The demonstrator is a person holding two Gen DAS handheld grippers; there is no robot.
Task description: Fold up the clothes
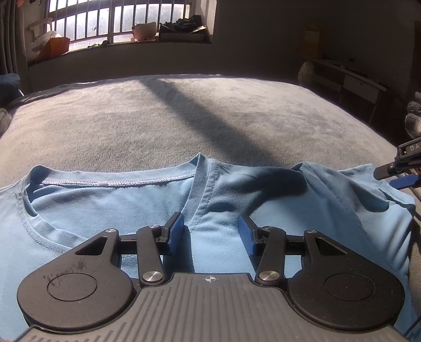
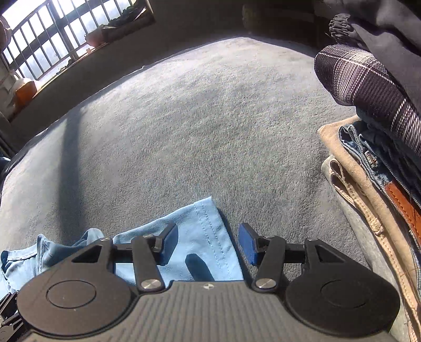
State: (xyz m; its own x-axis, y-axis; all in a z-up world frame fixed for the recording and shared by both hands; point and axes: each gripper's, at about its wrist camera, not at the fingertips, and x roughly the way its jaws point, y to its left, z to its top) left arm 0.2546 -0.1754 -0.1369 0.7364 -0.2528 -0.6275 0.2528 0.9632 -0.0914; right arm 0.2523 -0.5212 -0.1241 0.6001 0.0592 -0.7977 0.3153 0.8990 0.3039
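Left gripper (image 1: 210,232), nearest: jaws apart, hanging over the light blue T-shirt (image 1: 110,210), nothing pinched, though whether the pads brush the cloth is unclear. A folded-over edge runs near-to-far just between the fingers, up to the neckline (image 1: 118,182) beyond.

Right gripper (image 2: 209,243): jaws apart, gripping nothing. Hemmed sleeve (image 2: 208,231) lies under and between the fingers, its stitched hem running near-to-far, corner pointing far. In the left wrist view this gripper pokes in at the shirt's right edge, so the right hand is nearer the sleeve, the left nearer the collar.

Shirt lies flat at the near edge of the grey blanket (image 1: 158,118), long axis left-right across both views, right side already folded inward.

Room to move: wide bare blanket beyond the shirt, a shadow band crossing it. To the right, a stack of folded clothes (image 2: 373,171) sits close; likely keep the next fold clear of it. Window (image 1: 118,18) far off.
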